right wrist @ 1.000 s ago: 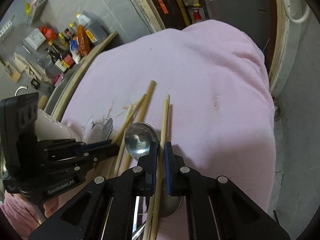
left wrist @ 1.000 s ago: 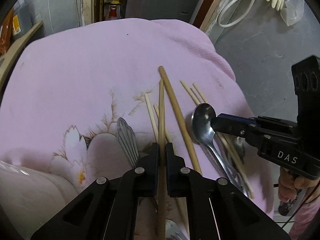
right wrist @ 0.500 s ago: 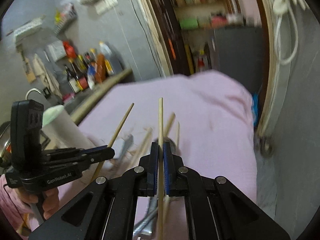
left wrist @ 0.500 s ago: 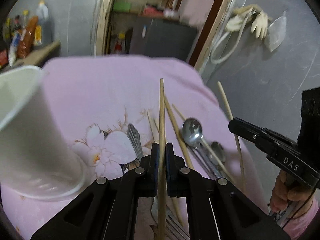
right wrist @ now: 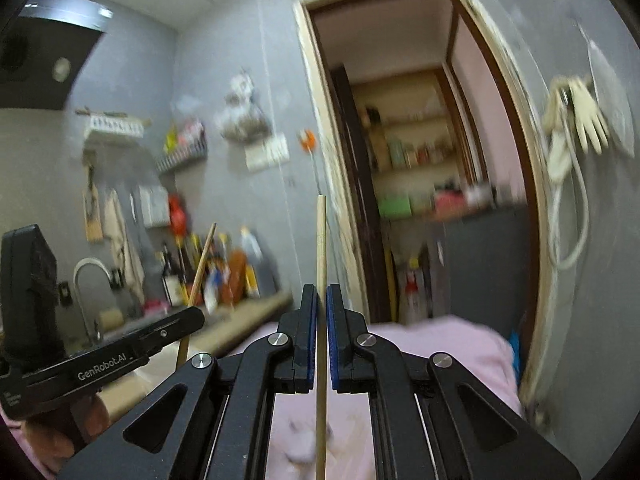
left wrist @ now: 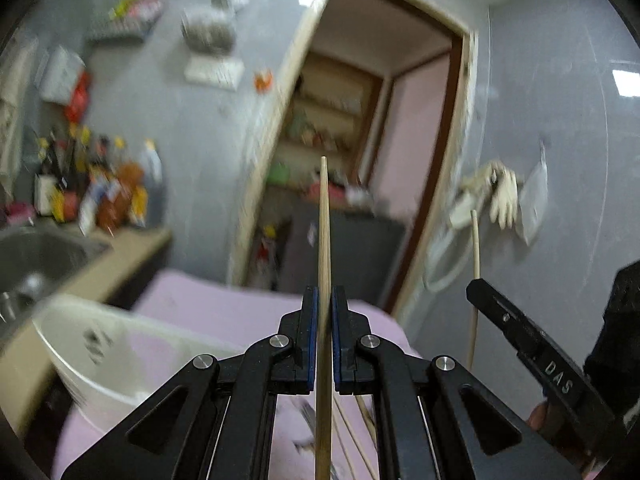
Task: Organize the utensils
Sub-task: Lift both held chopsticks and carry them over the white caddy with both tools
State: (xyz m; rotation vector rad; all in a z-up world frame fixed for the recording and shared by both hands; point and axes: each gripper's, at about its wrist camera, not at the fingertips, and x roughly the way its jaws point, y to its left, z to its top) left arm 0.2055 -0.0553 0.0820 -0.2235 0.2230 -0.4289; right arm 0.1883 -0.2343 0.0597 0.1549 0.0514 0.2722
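Note:
My left gripper is shut on a wooden chopstick that points up, lifted above the pink cloth. My right gripper is shut on a second wooden chopstick, also raised and pointing up. Each gripper shows in the other's view: the right one with its chopstick, the left one with its chopstick. A white cup stands at the lower left of the left wrist view. More chopsticks lie on the cloth below the left gripper; the other utensils are hidden.
A sink and a counter with bottles are at the left. A doorway with shelves is straight ahead. A tap stands by the counter. Gloves and a hose hang on the grey wall at right.
Both grippers have lifted and tilted upward with their chopsticks, from low over the cloth to pointing at the wall and doorway. The spoons and most chopsticks on the cloth have dropped out of view.

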